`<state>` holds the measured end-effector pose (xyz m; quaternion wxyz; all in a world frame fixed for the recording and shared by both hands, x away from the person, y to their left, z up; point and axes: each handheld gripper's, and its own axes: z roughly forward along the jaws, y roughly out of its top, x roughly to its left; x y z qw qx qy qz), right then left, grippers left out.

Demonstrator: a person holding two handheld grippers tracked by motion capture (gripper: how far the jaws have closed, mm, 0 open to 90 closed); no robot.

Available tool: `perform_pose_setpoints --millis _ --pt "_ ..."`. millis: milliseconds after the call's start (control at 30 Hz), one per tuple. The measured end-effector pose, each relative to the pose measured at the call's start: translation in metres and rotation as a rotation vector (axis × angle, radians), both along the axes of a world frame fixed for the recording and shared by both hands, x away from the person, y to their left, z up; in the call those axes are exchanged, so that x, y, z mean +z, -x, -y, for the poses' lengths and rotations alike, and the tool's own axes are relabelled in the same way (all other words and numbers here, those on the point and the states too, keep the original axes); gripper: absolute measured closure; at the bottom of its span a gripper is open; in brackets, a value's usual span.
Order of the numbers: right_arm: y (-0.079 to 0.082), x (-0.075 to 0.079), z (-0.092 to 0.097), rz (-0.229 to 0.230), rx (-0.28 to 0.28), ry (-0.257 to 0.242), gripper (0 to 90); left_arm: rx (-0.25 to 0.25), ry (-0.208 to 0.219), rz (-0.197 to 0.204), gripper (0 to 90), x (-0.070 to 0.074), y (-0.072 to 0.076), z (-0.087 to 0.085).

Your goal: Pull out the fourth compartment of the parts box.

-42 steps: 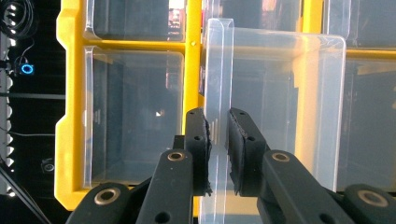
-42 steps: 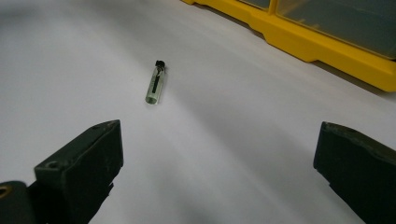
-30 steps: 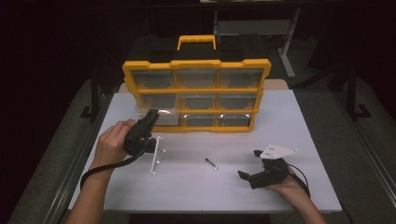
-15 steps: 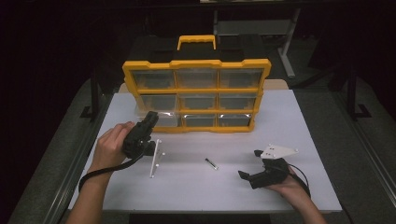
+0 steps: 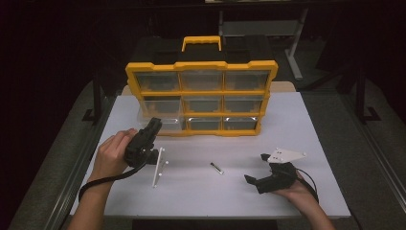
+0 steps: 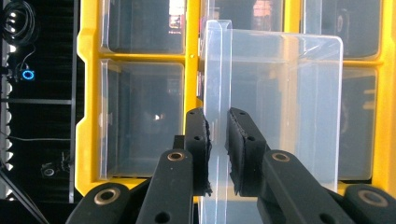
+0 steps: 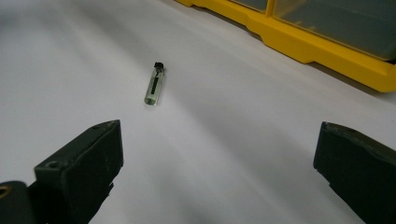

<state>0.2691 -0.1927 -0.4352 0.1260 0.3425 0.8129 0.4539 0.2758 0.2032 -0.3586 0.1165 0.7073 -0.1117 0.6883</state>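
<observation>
My left tongs (image 6: 217,140) are clenched on the front wall of a clear drawer (image 6: 280,93), drawn partway out of the yellow organizer (image 5: 201,96) at its lower left. My right tongs (image 5: 256,168) rest released on the white bench (image 5: 306,124), right of a small vial (image 7: 154,86) before the organizer. The room behind is dark.

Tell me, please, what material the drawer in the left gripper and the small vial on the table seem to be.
Drawer: likely clear, glossy plastic; the cabinet shows through its thin walls. Vial: clear glass or plastic, uncertain, with a dark cap.
</observation>
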Motion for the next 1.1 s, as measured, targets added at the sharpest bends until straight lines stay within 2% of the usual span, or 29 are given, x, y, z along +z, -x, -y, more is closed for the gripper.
perform_pose_setpoints --millis 500,600,667,800,967,1100 --pt "-0.0007 0.0005 -0.0002 0.000 -0.002 -0.006 1.0 -0.015 0.012 -0.006 76.9 -0.0014 0.0019 -0.0006" --pt "-0.0012 0.0006 -0.0005 0.000 -0.002 -0.006 1.0 -0.021 0.016 0.006 68.2 -0.0033 0.0012 0.0002" --pt "-0.0014 0.0003 -0.0005 0.001 -0.001 -0.003 1.0 -0.021 0.012 0.008 66.1 -0.0036 0.0013 0.0005" --pt "-0.0011 0.0003 -0.0010 0.000 -0.002 -0.001 1.0 -0.023 0.016 -0.004 56.7 -0.0036 0.0017 0.0006" --pt "-0.0016 0.0001 -0.0005 0.000 -0.002 -0.003 1.0 -0.029 0.028 0.001 44.3 -0.0054 0.0032 0.0014" --pt "-0.0018 -0.0004 -0.0001 -0.002 -0.001 -0.005 1.0 -0.028 0.025 -0.011 39.2 -0.0085 0.0061 0.0012"
